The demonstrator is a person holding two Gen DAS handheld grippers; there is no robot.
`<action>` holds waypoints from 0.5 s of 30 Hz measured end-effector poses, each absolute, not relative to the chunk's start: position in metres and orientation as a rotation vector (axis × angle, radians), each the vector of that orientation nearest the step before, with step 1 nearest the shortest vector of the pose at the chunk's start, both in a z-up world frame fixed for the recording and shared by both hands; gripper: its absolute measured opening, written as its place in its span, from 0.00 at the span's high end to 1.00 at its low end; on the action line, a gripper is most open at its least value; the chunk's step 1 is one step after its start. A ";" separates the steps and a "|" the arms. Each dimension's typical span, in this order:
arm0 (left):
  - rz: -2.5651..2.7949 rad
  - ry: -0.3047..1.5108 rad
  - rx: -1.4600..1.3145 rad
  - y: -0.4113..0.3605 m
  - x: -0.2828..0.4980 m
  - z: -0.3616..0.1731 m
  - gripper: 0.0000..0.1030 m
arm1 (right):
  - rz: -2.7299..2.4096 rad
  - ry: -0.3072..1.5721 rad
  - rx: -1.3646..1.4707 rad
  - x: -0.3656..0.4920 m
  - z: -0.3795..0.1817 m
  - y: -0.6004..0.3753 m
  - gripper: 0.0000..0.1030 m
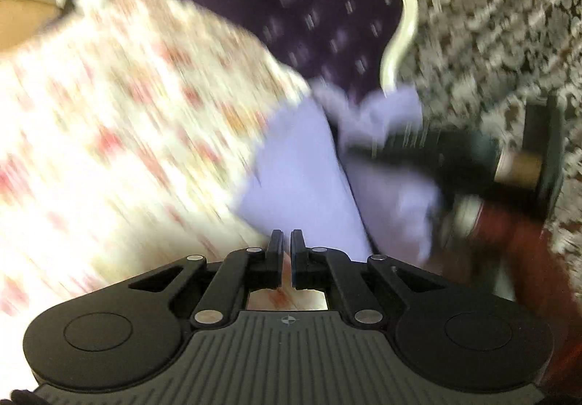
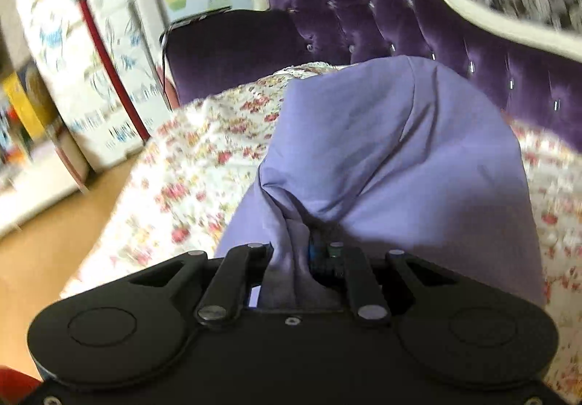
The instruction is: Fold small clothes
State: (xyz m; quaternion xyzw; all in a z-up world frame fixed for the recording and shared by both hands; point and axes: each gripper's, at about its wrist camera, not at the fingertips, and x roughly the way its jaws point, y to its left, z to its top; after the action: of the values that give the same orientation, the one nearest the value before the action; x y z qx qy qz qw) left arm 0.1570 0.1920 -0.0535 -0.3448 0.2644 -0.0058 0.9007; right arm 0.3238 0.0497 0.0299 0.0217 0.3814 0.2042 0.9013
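Left wrist view, heavily blurred. Left gripper point(image 1: 287, 241) at lower centre of frame, black two-finger type, jaws clenched to a thin slit, nothing between them. Lavender cloth garment point(image 1: 302, 165) just above the fingertips, centre of frame, lying rumpled on the white bedspread with red and yellow floral print point(image 1: 120, 121) that fills the left half. Contact between left fingertips and garment: cannot tell. Right gripper point(image 1: 429, 154) at centre right, a dark blurred body reaching into the garment from the right edge; jaw state not readable in this view. Red sleeve point(image 1: 527, 259) at lower right behind it. Purple tufted velvet headboard with cream scalloped frame point(image 1: 327, 23) at upper centre. Brown and white patterned wall point(image 1: 509, 23) at upper right.

Right wrist view, sharper. Right gripper point(image 2: 305, 252) at lower centre, jaws grasping a bunched fold of the lavender cloth garment point(image 2: 400, 157); gathered cloth fills the gap between the fingers and runs back toward the gripper body. Remainder of garment raised in a rounded drape over centre and right of frame, above the floral bedspread point(image 2: 189, 165). Purple headboard point(image 2: 363, 5) across the top. White cabinet with blue floral print point(image 2: 83, 70) at upper left. Tan wooden floor point(image 2: 43, 241) at lower left.
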 end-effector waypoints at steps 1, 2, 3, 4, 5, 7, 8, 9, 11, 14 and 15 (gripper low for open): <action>0.010 0.518 -0.688 0.198 0.157 -0.045 0.96 | 0.412 0.767 0.005 0.318 0.024 0.057 0.78; 0.026 0.489 -0.656 0.202 0.159 -0.036 0.96 | 0.401 0.738 -0.035 0.312 0.019 0.064 0.78; 0.033 0.462 -0.617 0.205 0.161 -0.026 0.95 | 0.389 0.711 -0.072 0.307 0.016 0.069 0.78; 0.030 0.439 -0.571 0.204 0.164 -0.015 0.95 | 0.379 0.682 -0.108 0.301 0.013 0.074 0.77; 0.021 0.426 -0.535 0.205 0.173 -0.006 0.94 | 0.372 0.661 -0.140 0.298 0.010 0.080 0.77; -0.028 0.406 -0.490 0.204 0.187 0.012 0.94 | 0.360 0.618 -0.188 0.290 0.006 0.088 0.76; -0.059 0.400 -0.466 0.202 0.197 0.020 0.93 | 0.353 0.599 -0.207 0.286 0.004 0.090 0.75; -0.095 0.399 -0.435 0.200 0.205 0.026 0.92 | 0.348 0.584 -0.221 0.286 0.002 0.093 0.74; -0.177 0.423 -0.344 0.190 0.227 0.038 0.89 | 0.345 0.556 -0.242 0.282 0.000 0.096 0.72; -0.275 0.496 -0.230 0.170 0.260 0.038 0.89 | 0.344 0.534 -0.242 0.278 -0.001 0.098 0.71; -0.292 0.516 -0.189 0.162 0.271 0.038 0.89 | 0.346 0.528 -0.239 0.277 -0.001 0.097 0.71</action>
State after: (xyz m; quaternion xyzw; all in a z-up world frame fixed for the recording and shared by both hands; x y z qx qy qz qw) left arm 0.2715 0.1624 0.0385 -0.0932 0.2541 -0.1438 0.9519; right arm 0.2769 0.0968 -0.0008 -0.1173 0.2591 0.1699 0.9435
